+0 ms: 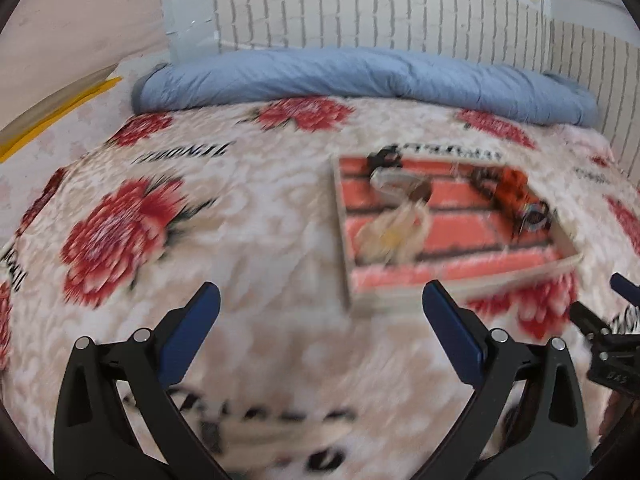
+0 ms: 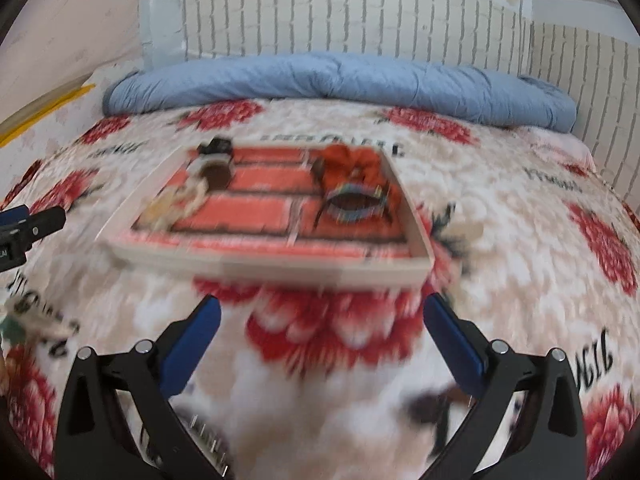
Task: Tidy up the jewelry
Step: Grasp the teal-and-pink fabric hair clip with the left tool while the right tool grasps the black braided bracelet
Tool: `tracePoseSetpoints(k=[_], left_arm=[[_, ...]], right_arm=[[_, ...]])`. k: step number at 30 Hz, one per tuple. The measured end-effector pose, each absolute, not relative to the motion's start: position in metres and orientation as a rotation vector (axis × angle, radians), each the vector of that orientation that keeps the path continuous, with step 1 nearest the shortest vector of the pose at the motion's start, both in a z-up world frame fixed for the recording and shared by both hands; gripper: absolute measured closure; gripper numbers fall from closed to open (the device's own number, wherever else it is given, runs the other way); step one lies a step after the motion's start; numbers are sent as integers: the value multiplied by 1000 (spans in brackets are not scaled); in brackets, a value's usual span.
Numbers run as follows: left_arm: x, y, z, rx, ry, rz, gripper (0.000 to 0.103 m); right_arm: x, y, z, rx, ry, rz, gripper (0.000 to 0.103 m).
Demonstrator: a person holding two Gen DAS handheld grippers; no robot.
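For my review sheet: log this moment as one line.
left gripper: open, empty | right gripper: open, empty | jewelry tray: on floral blanket, ahead of both | frames: motion-blurred

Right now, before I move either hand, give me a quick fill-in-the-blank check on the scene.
1. Both the left tongs and right tongs are ____ and hold nothing.
2. The tray rests on a ____-patterned blanket.
3. The orange scrunchie lies ____ the tray.
4. The rolled quilt behind is ____.

Missing: open; flower; inside; blue

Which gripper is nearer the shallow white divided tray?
Right. The right gripper hovers just before the white divided tray's front rim; the left gripper sits off its left corner, similarly close.
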State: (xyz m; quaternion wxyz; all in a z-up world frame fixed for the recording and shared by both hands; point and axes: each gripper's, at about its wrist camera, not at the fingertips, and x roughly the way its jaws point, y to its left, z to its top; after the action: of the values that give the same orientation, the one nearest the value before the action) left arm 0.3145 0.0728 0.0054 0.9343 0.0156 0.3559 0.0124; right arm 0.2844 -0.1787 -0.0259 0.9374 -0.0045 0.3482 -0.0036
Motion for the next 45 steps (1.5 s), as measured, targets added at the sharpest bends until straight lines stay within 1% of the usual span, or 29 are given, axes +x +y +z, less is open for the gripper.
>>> tracePoseSetpoints(k=[6,12,24,35,36,37,38,39,45], left_arm=[[271,108,-12,36,758,68,5],[250,135,-31,7,790,98,5],[246,153,-57,-76,844,62,5],[247,149,-61,-93,861,15,6],[247,148,-61,-93,861,12,6],[248,147,-61,-90,858,13,9],[247,146,-60,-86,854,13,13],[248,144,-60,-79,858,9,20],[250,138,-64,-36,877,29,23]], right_arm=[[251,-171,-39,-9,745,-23,4],[233,-168,-47,-5,765,-60,4],[225,-158,-63,-61,805,-99,4],[226,-154,-66,-82,809,-97,4],[226,-154,-66,-79,809,-97,4],[226,-154,-66,-78,808,-97,4],[226,-154,-66,-77,809,-96,4],[225,-154,-66,-78,809,-96,4],[225,-153,-66,-77,808,-88,4]])
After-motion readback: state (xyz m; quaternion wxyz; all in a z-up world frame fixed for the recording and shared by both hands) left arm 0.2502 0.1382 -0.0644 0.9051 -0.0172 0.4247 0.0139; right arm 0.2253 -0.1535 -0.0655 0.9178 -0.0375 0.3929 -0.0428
